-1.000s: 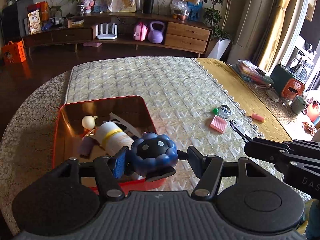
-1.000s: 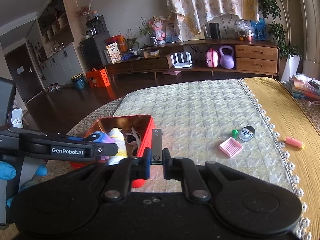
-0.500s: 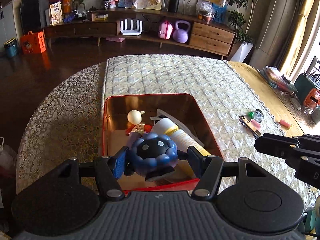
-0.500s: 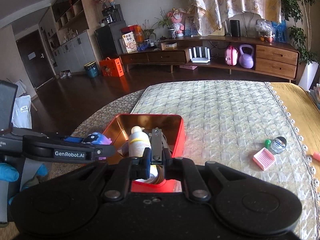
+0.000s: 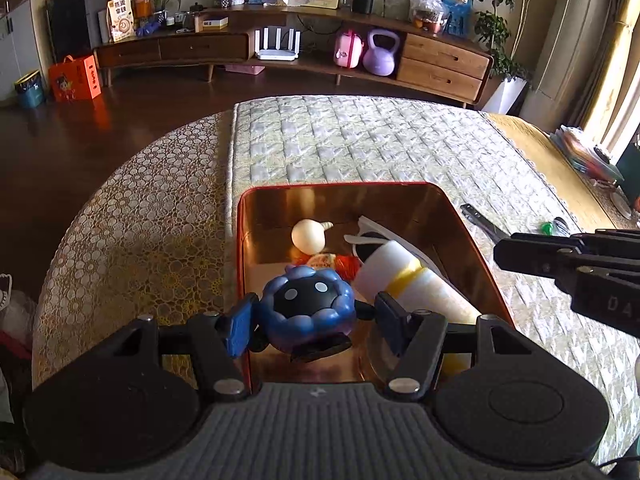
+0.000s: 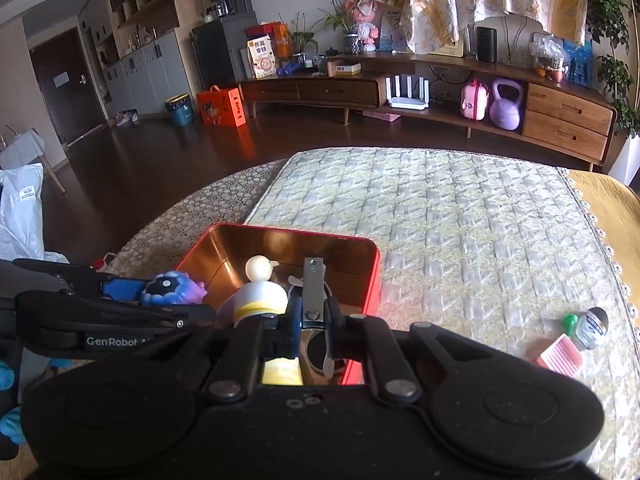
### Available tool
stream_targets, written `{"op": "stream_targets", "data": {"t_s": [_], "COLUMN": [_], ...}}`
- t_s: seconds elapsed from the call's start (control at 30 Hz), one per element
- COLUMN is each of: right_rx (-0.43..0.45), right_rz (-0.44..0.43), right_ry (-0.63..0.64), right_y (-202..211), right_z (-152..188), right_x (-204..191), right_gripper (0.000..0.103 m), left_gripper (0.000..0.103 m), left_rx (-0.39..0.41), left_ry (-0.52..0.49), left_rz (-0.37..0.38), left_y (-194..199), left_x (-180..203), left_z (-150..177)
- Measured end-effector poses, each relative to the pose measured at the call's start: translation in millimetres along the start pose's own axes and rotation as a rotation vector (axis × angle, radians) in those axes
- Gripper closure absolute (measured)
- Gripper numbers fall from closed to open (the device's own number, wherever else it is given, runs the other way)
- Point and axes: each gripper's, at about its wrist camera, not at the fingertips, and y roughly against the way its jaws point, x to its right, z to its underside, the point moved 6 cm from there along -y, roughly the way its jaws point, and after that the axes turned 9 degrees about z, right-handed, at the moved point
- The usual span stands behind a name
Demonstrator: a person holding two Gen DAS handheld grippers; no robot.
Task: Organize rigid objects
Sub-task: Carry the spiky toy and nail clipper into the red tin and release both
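Observation:
My left gripper [image 5: 312,318] is shut on a round blue toy [image 5: 308,306] with a black, white-dotted face, and holds it above the near end of an open red tin [image 5: 340,185]. Inside the tin lie a white bottle with a yellow band [image 5: 408,280], a cream bulb-shaped piece [image 5: 307,234] and a few smaller things. My right gripper [image 6: 313,320] is shut on a metal nail clipper [image 6: 313,286], which sticks out forward over the tin's [image 6: 372,276] near right part. In the right wrist view the blue toy [image 6: 172,290] hangs at the left.
On the quilted mat to the right lie a pink ribbed tray [image 6: 560,356], a small round jar [image 6: 592,324] and a green ball [image 6: 570,322]. A lace-edged yellow cloth [image 6: 600,200] covers the table's right side. Dark floor drops away to the left.
Both grippers have moved left and slightly down, so the tin now lies under both. The toy and the clipper have stayed gripped throughout.

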Motion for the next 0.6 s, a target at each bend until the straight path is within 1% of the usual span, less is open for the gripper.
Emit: {"op": "stream_targets", "data": {"t_s": [0.1,0.27,0.43,0.6], "right_rx": [-0.013,-0.04,-0.064,-0.085], "right_rz": [0.001,-0.009,-0.008,-0.014], "right_ry": [0.003,0.011,0.02,0.021], "right_y": [-14,-36,-54,-66], "right_z": [-5,-9,-10,-9], "right_x": [0,-1,-2,-2], "right_gripper": [0.092,0.092,0.092,0.092], "left_gripper": [0.04,0.04,0.04,0.04], "left_rx": [0.002,-0.003,-0.02,-0.013], "left_ry": [0.019,0.023,0.044,0.026], "left_rz": [-0.001,-0.005,-0.004,-0.006], "left_y": [-10,-29,-45,-51], "left_x": [-6,-11,-16,-14], "left_z": [-9,-22,-27,-30]}}
